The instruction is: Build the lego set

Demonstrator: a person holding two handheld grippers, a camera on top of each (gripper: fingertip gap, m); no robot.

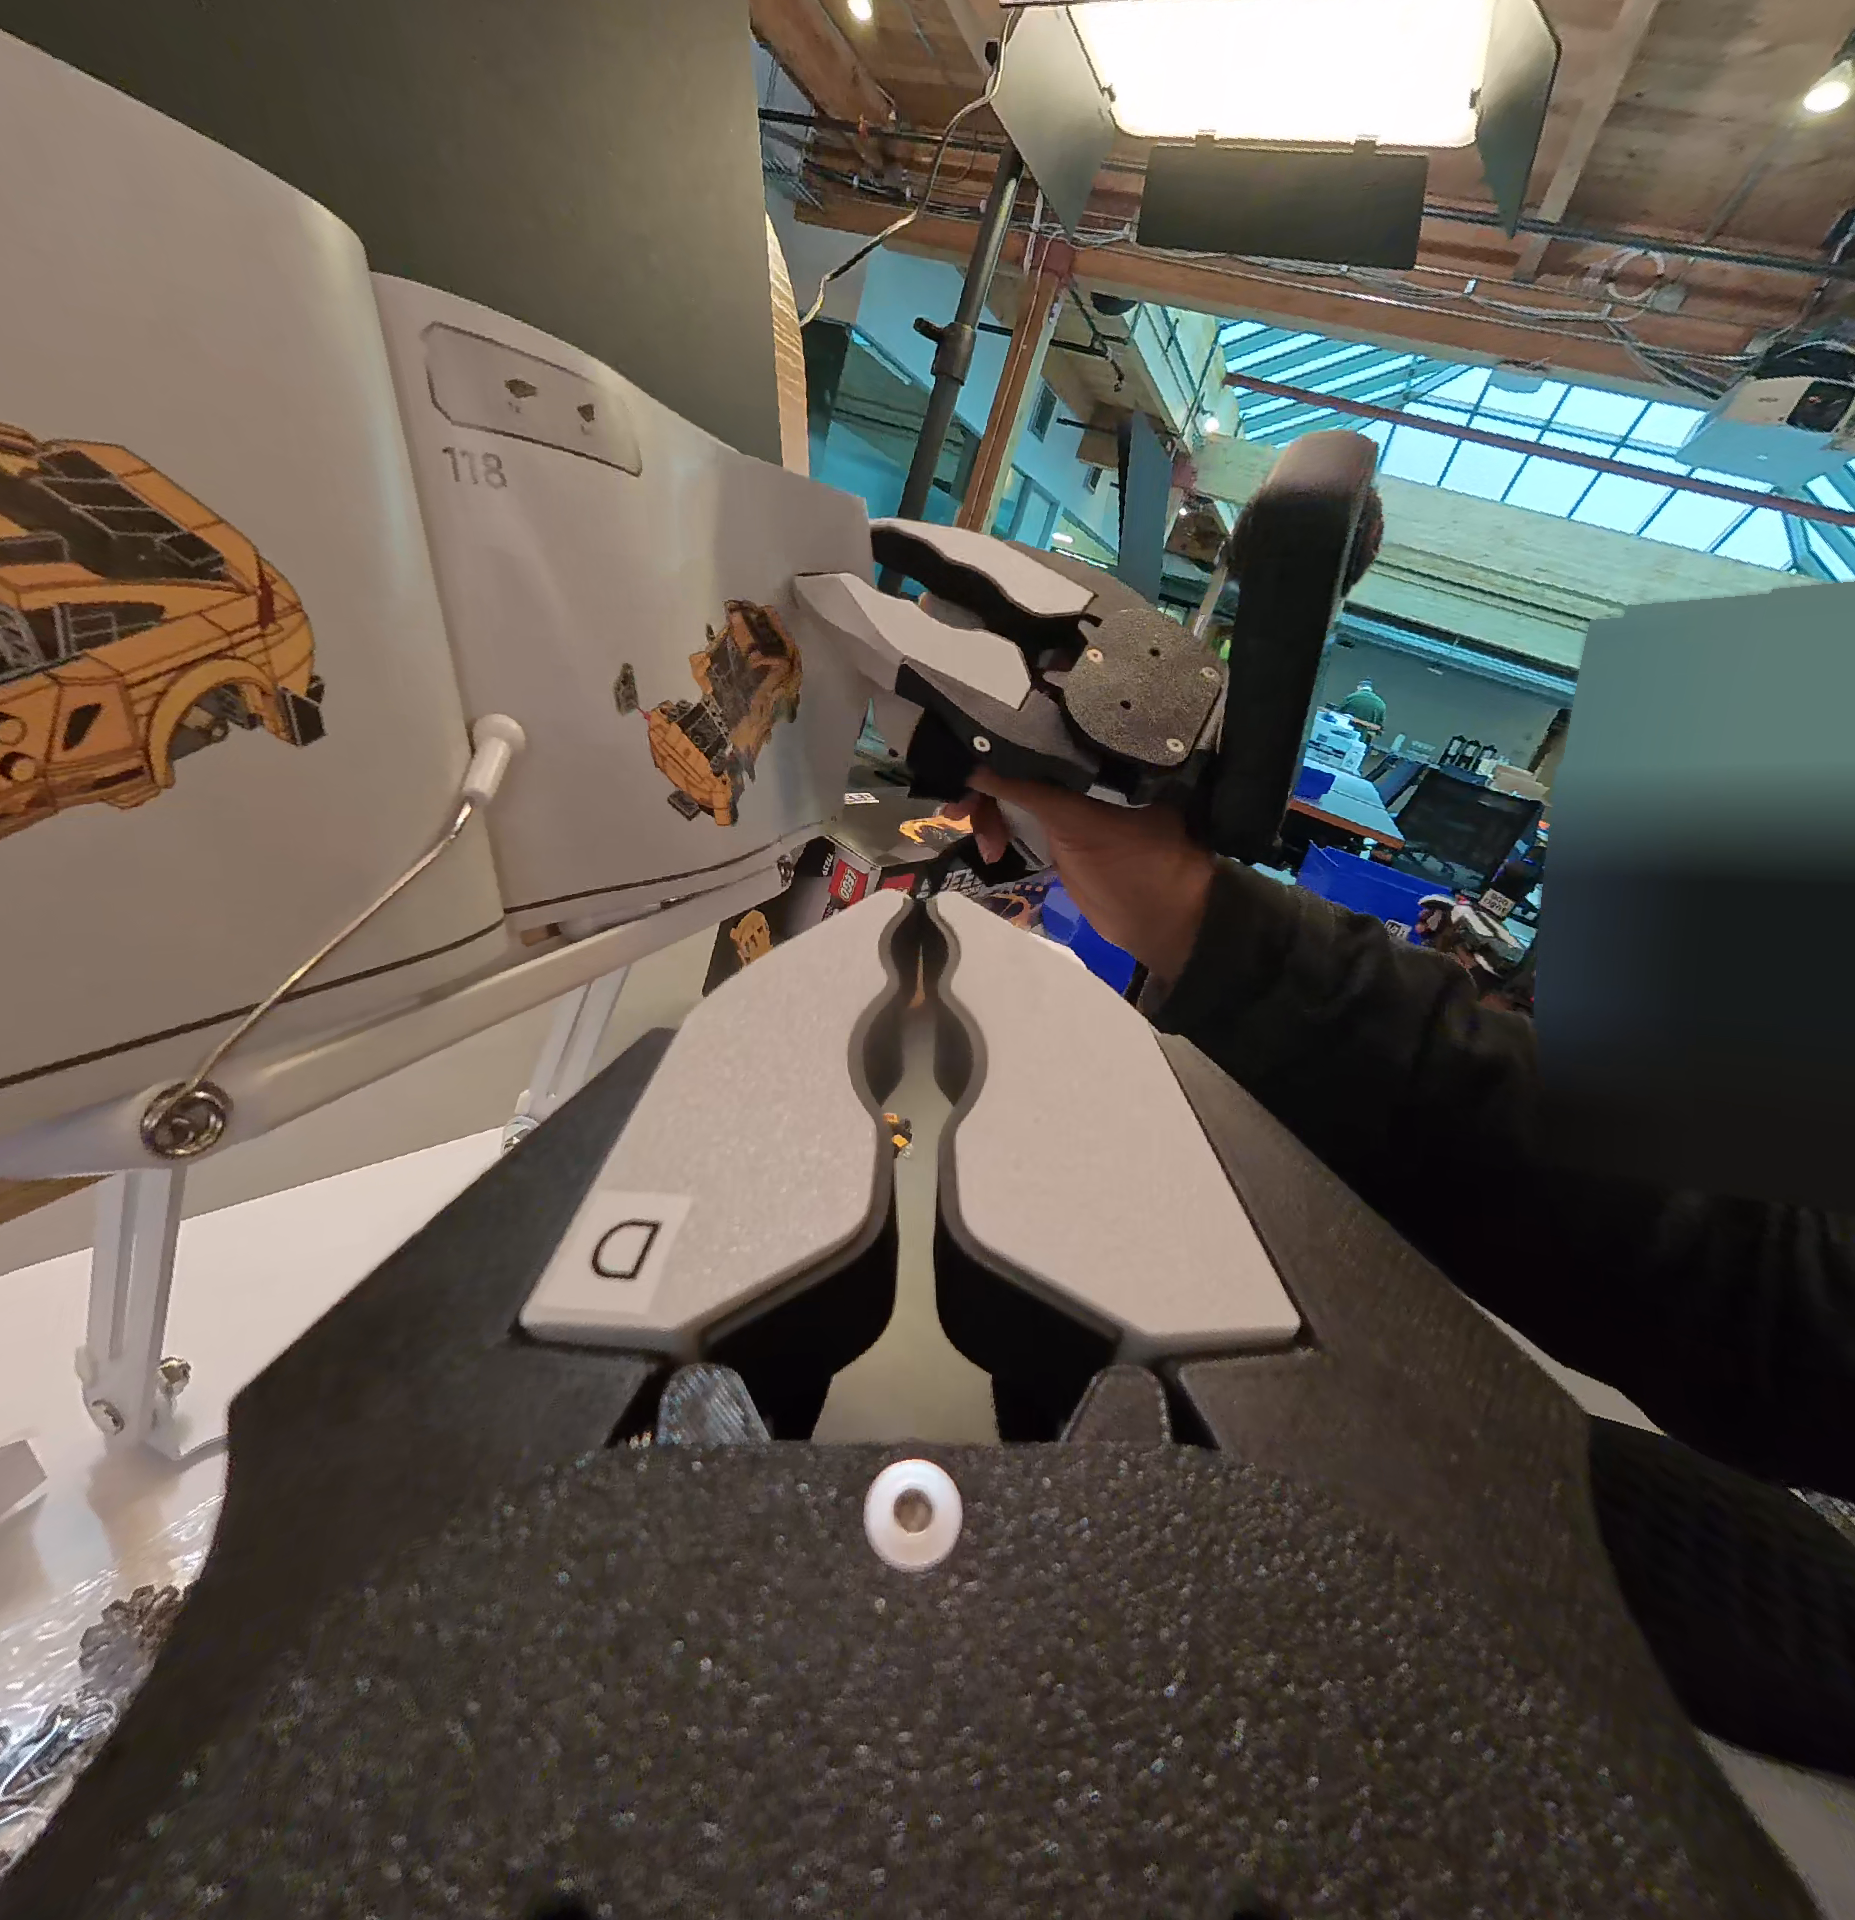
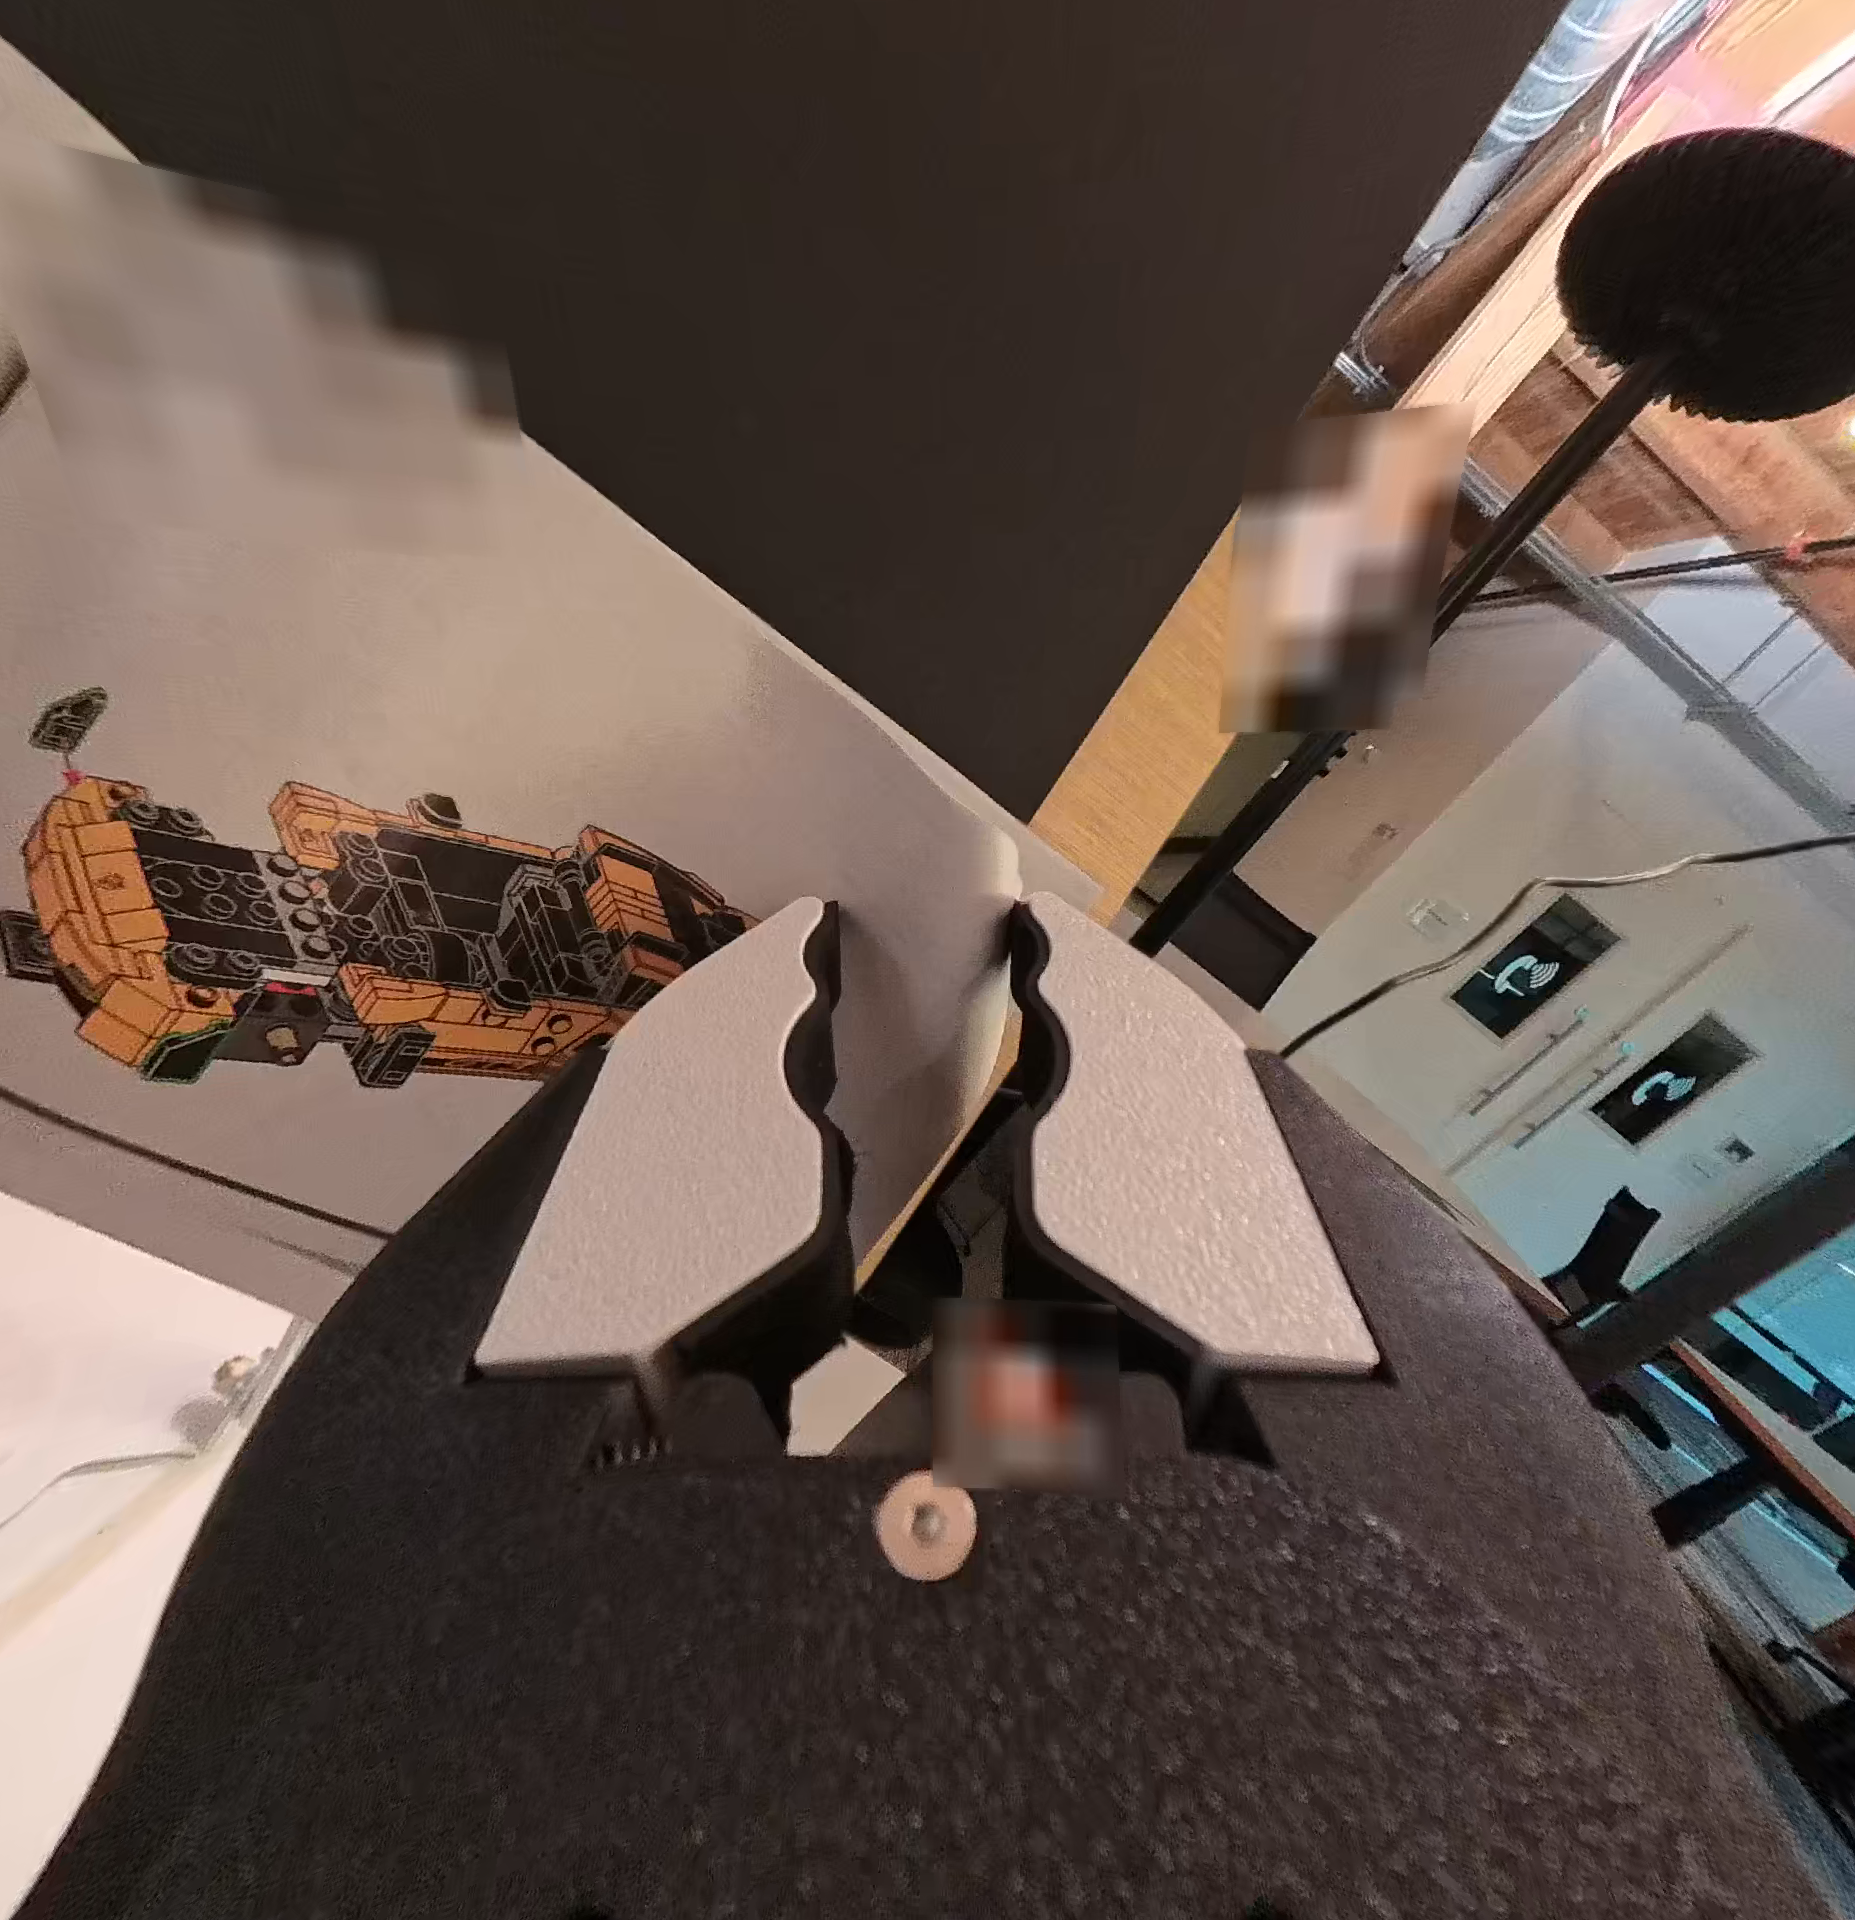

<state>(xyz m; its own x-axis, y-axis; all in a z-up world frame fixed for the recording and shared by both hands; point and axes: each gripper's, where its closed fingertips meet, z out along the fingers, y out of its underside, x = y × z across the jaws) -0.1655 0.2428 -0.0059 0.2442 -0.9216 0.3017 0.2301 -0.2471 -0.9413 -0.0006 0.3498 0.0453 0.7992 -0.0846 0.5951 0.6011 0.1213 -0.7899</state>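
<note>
You had the right gripper [image 2: 923, 925] up at the far right edge of the open white instruction booklet [image 1: 590, 623], so page-turning looked like the step in hand. Its jaws stood apart, with the curled page edge running between them and nothing pinched yet. My advice was to take only the top leaf, close gently near the outer edge and sweep it leftward in an arc. A hard yank could tear the paper or rock the white metal book stand [image 1: 133, 1299]. The bent wire page holder [image 1: 362, 935] lay across the lower spine, so the leaf probably needed lifting clear of it.

The left gripper [image 1: 915, 909] hung lower and nearer, with its jaws drawn narrow and the tips almost meeting. A small orange-and-black speck [image 1: 897, 1132] showed in the slot between them. I could not tell whether it was held or simply lay on the white surface [image 1: 29, 1340] beyond.

The loose lego pieces [image 1: 50, 1714], dark grey bits on crinkled clear plastic, sat at the near left of that surface, and no built model was clearly in view.

As for writing, the page carried a printed step number and orange car drawings. A white sticker with one letter sat on the left gripper's jaw. The colourful set boxes [image 1: 850, 883] behind bore a red logo, and I left all of it unread.
</note>
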